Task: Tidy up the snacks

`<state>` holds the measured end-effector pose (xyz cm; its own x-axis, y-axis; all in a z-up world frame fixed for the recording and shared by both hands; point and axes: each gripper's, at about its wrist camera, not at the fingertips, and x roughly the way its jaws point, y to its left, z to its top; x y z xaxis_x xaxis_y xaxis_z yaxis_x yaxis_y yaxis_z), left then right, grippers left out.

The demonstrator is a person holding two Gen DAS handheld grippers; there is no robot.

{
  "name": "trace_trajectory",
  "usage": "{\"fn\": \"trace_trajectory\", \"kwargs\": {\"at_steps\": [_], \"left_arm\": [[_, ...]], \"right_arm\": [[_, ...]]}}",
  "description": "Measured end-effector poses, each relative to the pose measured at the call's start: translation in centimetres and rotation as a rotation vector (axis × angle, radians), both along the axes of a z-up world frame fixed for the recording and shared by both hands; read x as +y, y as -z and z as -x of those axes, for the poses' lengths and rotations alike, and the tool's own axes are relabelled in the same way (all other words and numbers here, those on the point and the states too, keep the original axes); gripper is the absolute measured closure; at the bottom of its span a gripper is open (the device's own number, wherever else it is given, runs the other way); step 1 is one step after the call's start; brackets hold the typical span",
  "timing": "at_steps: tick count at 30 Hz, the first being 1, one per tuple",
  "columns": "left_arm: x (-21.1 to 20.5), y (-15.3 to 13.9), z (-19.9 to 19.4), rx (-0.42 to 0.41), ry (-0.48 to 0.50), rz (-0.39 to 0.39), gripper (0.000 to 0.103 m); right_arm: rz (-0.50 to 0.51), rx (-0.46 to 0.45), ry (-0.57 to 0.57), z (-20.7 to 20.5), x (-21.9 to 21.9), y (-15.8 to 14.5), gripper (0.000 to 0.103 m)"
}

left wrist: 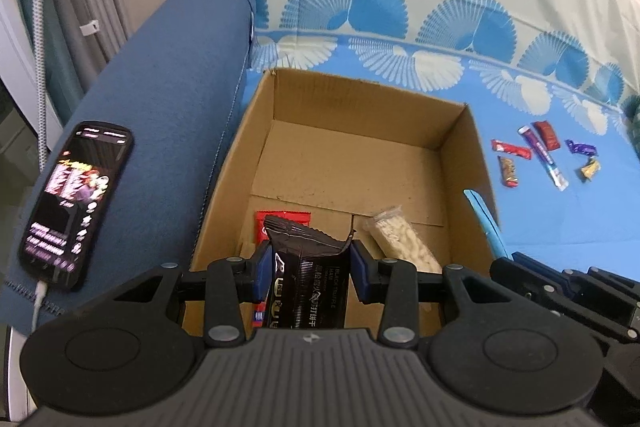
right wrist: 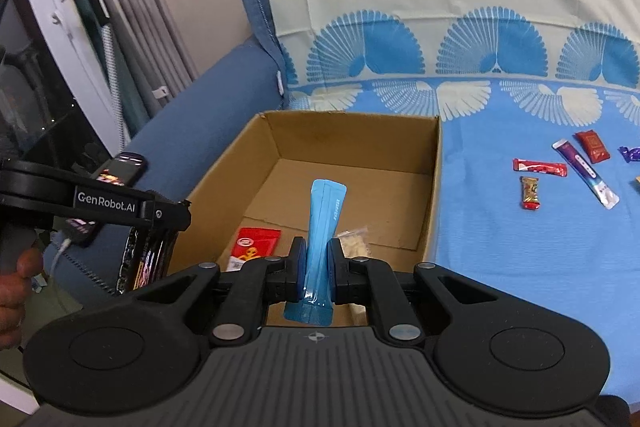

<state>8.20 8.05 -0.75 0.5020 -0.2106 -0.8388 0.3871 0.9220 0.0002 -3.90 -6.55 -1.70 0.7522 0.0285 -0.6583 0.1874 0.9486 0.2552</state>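
Blue-patterned sofa cover [right wrist: 520, 267] under cardboard box [right wrist: 434, 195] and scattered snacks [right wrist: 540, 169].

The black packet [left wrist: 308, 283] hides most of the red packet [left wrist: 280, 223].

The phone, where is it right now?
In the left wrist view the phone lies on the sofa's blue armrest, left of the cardboard box.

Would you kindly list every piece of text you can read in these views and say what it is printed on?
"GenRobot.AI": side of the left hand-held gripper.
"BLACK TRUFFLE HAM": black snack packet; its other characters are unclear.
Blue stick pack: print too blurred.
Phone screen and loose snacks on the cloth: too small to read.
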Motion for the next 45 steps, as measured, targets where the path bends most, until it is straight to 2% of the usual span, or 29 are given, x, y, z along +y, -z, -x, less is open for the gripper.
{"fn": "trace_trajectory", "kwargs": {"at_steps": [10, 12, 13, 14, 15, 16, 17, 19, 21, 27, 31, 38, 45], "left_arm": [[-1.6, 5.0, -4.0, 0.076, 0.003, -0.062, 0.059], [-1.8, 5.6, -4.6, 0.086, 0.008, -0.073, 0.058], [-1.7, 5.7, -4.9, 0.092, 0.012, -0.072, 0.051], [-1.6, 5.6, -5.2, 0.095, 0.016, -0.066, 0.030], [-1.4, 5.3, -5.4, 0.090, 0.015, -0.057, 0.016], [-1.2, 4.8, -5.5, 0.068, 0.011, -0.048, 0.000], [-0.9, 4.2, -5.4, 0.032, 0.004, -0.041, 0.000], [-0.4, 3.3, -4.9, -0.014, 0.002, -0.060, 0.000], [0.1, 2.8, -4.0, -0.018, -0.002, -0.088, 0.000], [2.1, 1.6, 1.6, -0.010, -0.022, -0.107, 0.000], [3.6, 0.3, 5.6, -0.019, -0.039, -0.096, 0.000], [4.8, -2.0, 11.0, -0.079, -0.031, -0.087, 0.000], [5.2, -3.5, 15.2, -0.134, -0.025, -0.069, 0.000]], "right_arm": [[-0.015, 0.074, -0.007, -4.0, -0.4, 3.7, 0.091], [-0.033, 0.081, -0.015, -4.6, -0.6, 4.0, 0.085], [-0.048, 0.083, -0.015, -4.8, -0.7, 4.0, 0.085], [-0.065, 0.086, -0.019, -5.0, -0.9, 3.9, 0.075], [-0.077, 0.083, -0.024, -5.2, -1.1, 3.7, 0.056], [-0.079, 0.072, -0.023, -5.3, -1.2, 3.4, 0.048], [-0.072, 0.060, -0.023, -5.3, -1.2, 2.9, 0.039], [-0.061, 0.048, -0.040, -5.0, -1.2, 2.0, 0.032], [-0.063, 0.046, -0.038, -4.2, -1.1, 1.2, 0.022], [-0.085, 0.073, -0.045, 0.5, 0.8, -0.3, 0.017], [-0.054, 0.071, -0.036, 3.9, 2.5, -1.4, 0.014], [0.012, 0.011, -0.046, 9.1, 5.2, -3.7, 0.006], [0.014, -0.046, -0.021, 12.7, 5.7, -5.6, 0.001]]}}
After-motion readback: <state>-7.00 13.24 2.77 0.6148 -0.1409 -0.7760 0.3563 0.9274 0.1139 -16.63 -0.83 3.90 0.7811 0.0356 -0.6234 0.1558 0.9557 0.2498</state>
